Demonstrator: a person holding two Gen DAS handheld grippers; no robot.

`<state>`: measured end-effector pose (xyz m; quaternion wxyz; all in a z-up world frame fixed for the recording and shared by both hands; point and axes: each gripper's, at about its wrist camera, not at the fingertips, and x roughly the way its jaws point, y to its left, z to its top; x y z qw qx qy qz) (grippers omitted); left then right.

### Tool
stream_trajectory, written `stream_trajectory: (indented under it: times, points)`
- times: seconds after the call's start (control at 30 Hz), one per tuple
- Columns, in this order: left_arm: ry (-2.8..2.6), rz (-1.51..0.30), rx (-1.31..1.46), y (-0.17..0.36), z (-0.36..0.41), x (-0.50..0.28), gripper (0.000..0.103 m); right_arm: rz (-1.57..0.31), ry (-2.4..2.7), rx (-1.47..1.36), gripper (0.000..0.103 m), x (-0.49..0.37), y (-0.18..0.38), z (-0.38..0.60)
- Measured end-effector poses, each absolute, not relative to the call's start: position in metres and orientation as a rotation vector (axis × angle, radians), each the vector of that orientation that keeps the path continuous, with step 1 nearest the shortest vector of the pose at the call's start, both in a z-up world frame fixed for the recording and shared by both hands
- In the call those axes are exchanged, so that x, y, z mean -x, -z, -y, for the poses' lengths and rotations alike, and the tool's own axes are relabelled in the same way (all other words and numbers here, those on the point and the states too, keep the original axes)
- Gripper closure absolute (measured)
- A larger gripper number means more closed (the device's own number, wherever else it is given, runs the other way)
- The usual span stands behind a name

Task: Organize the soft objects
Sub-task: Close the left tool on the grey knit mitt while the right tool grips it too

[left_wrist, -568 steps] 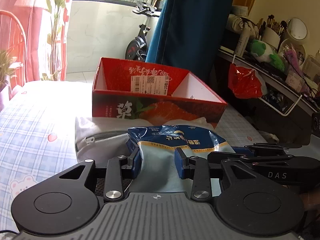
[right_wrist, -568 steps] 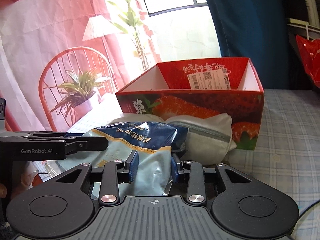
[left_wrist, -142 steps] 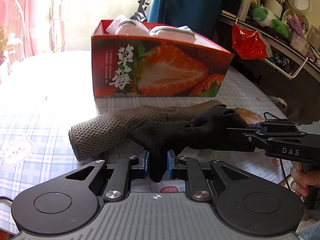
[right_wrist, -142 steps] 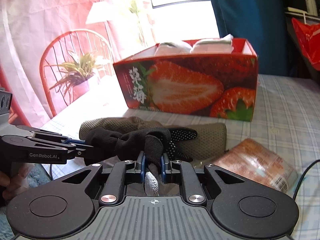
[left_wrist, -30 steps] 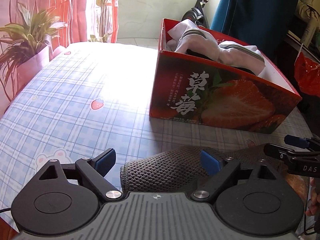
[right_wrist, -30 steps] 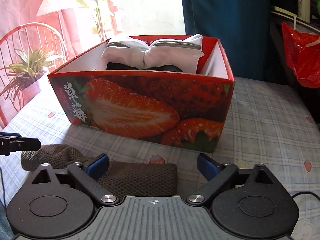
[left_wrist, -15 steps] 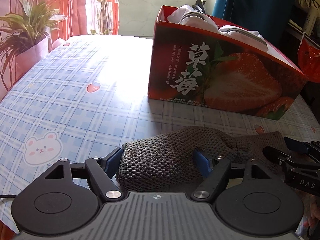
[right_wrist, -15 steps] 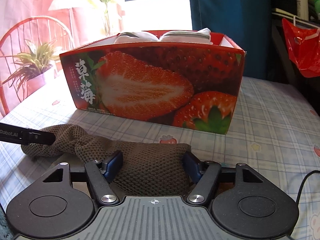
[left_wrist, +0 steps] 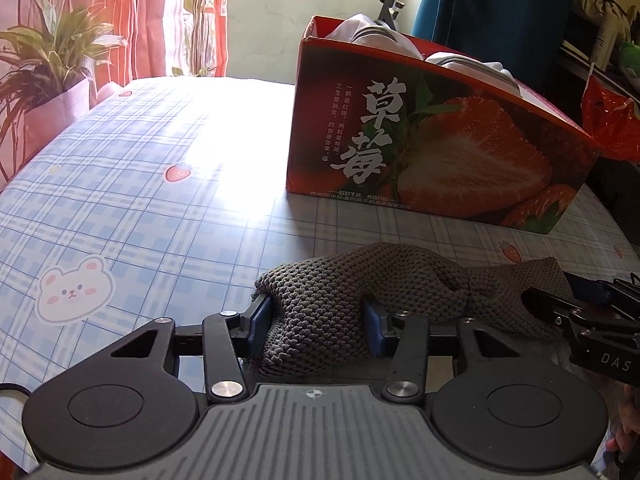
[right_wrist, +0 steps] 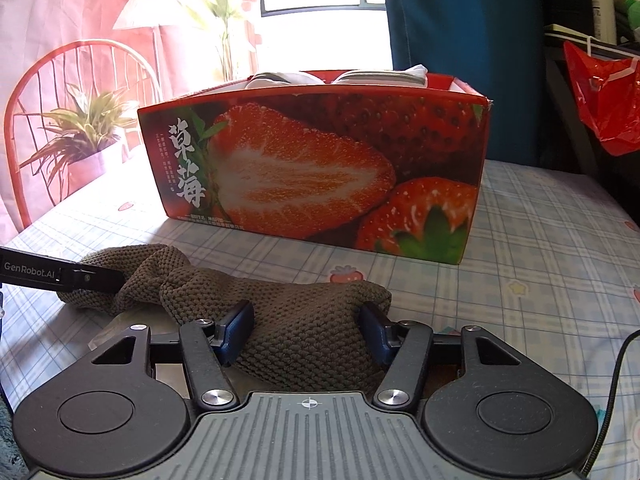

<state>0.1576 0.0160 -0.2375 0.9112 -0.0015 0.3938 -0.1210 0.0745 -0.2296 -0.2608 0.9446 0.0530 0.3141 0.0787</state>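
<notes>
My left gripper [left_wrist: 318,330] and right gripper [right_wrist: 306,334] each clamp one end of the grey-brown knitted cloth [left_wrist: 360,300]. Two grips keep it from sagging. The red strawberry-printed cardboard box [right_wrist: 320,168] waits ahead.

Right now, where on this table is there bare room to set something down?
Free: the checked tablecloth left of the red strawberry box, and the strip right of it. Crowded: the near edge, where the grey-brown knitted cloth lies before the box.

One strawberry-printed box [right_wrist: 320,168], one grey knitted cloth [right_wrist: 304,320], two grippers, left [left_wrist: 316,328] and right [right_wrist: 306,334], one potted plant [right_wrist: 86,132], one red plastic bag [right_wrist: 604,92].
</notes>
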Motion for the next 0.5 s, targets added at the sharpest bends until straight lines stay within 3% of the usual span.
stream_trajectory:
  times: [0.17, 0.27, 0.5]
  points:
    - [0.258, -0.797, 0.001, 0.242, -0.017, -0.155, 0.058, -0.67, -0.157, -0.109, 0.048, -0.082, 0.261, 0.227]
    - [0.263, -0.794, 0.009, 0.243, -0.018, -0.155, 0.06, -0.689, -0.164, -0.106, 0.053, -0.086, 0.26, 0.226]
    - [0.29, -0.797, 0.009, 0.242, -0.018, -0.154, 0.072, -0.708, -0.167, -0.117, 0.081, -0.088, 0.258, 0.225]
